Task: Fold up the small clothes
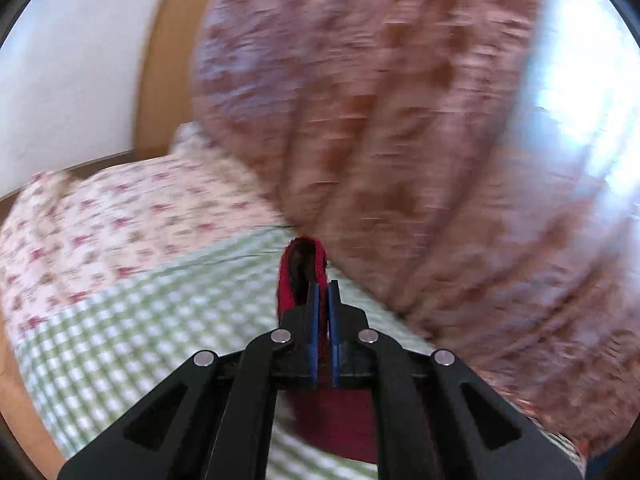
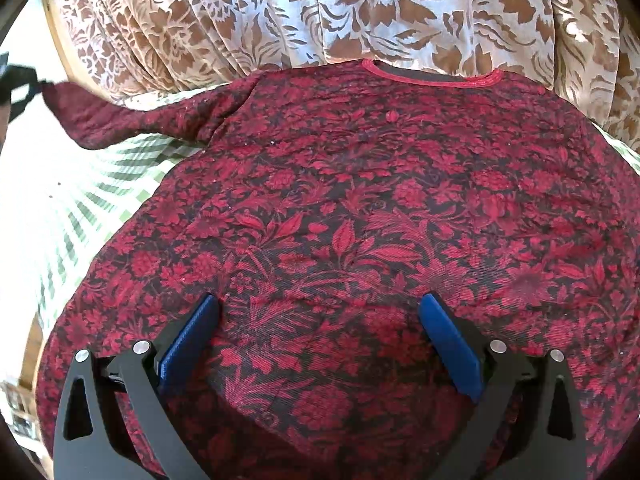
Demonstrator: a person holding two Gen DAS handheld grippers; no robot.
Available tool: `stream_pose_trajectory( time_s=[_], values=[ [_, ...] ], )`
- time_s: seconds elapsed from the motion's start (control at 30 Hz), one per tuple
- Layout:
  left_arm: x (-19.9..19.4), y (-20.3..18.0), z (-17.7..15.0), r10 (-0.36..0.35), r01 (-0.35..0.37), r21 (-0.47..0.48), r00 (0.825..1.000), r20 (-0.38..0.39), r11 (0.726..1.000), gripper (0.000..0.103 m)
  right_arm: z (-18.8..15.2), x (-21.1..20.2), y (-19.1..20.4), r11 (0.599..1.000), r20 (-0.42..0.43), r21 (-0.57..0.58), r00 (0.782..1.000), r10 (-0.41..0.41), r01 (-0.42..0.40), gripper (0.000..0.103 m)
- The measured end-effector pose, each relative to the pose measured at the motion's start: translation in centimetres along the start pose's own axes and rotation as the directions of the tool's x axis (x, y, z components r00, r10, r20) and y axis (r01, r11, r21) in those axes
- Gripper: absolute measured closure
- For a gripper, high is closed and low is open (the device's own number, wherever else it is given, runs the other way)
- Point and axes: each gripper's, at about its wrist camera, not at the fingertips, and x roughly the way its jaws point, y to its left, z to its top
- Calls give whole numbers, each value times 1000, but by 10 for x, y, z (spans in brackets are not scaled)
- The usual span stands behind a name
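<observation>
A dark red floral top [image 2: 352, 208] lies spread flat on a green checked sheet [image 2: 80, 208], its neckline [image 2: 432, 77] at the far side. Its left sleeve [image 2: 120, 120] is pulled out to the left and lifted. My left gripper [image 1: 323, 286] is shut on the red sleeve cuff [image 1: 298, 272], and it shows at the far left of the right wrist view [image 2: 18, 88]. My right gripper [image 2: 318, 304] is open and empty, just above the lower part of the top.
A brown and white floral curtain [image 2: 320, 12] hangs right behind the top and fills the upper left wrist view [image 1: 380, 100]. A pillow with small red flowers [image 1: 120, 216] lies on the checked sheet [image 1: 160, 340]. A wooden frame [image 1: 168, 60] and white wall stand at the left.
</observation>
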Motion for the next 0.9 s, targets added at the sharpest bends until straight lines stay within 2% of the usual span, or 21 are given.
stream_pose_trajectory(
  time_s=[0.1,0.13,0.2,0.3,0.33,0.4,0.47,0.5,0.53,0.57,0.6,0.63,0.67,0.7,0.73,0.8,0.83,0.9],
  values=[
    [-12,-57,-9,-137,138,52,990,-16,989,100,0,-2,-1,1000,4,6,1000,9,-9,3],
    [-16,-81,-17,-198,200,70,979,-38,977,100,0,-4,-2,1000,5,10,1000,13,-13,3],
    [-22,-119,-33,-271,278,115,960,-68,954,100,3,-10,-4,999,3,30,1000,24,-24,3],
    [-28,-181,-68,-397,420,168,905,-151,892,100,6,-26,-15,992,22,100,997,69,-70,4],
    [-30,-208,-86,-431,464,195,882,-191,864,100,6,-32,-19,990,39,120,997,70,-74,4],
    [-29,-243,-115,-455,509,236,855,-249,828,99,4,-46,-32,985,74,158,996,53,-65,3],
    [-20,-284,-160,-487,590,267,794,-365,762,97,2,-60,-51,978,101,203,995,17,-38,3],
    [-17,-292,-173,-479,595,282,788,-386,752,95,1,-69,-64,973,111,230,994,-12,-14,3],
    [-13,-307,-195,-451,589,319,792,-411,743,74,0,-73,-72,969,115,248,993,-33,3,3],
    [-8,-317,-216,-432,591,346,789,-436,729,43,-2,-78,-81,963,118,268,992,-53,19,3],
    [-6,-320,-229,-421,589,358,789,-447,725,37,-4,-84,-92,956,120,293,990,-69,32,4],
    [0,-322,-244,-401,583,367,790,-463,725,37,-7,-88,-103,947,119,318,989,-83,41,3],
    [6,-319,-256,-387,593,357,774,-501,722,36,-10,-91,-111,940,120,338,988,-93,47,3],
    [9,-316,-262,-383,596,346,765,-517,724,36,-14,-94,-116,935,121,350,988,-97,49,3],
    [7,-310,-272,-374,592,332,761,-530,734,36,-17,-97,-123,929,122,368,987,-101,50,3],
    [8,-289,-277,-358,577,317,763,-538,753,36,-19,-98,-132,918,129,396,988,-88,30,3],
    [7,-279,-278,-347,580,300,747,-568,758,36,-19,-97,-136,911,135,413,989,-63,2,4],
    [8,-251,-281,-329,544,276,762,-557,792,36,-15,-91,-138,902,146,428,989,-9,-55,7]
  ],
)
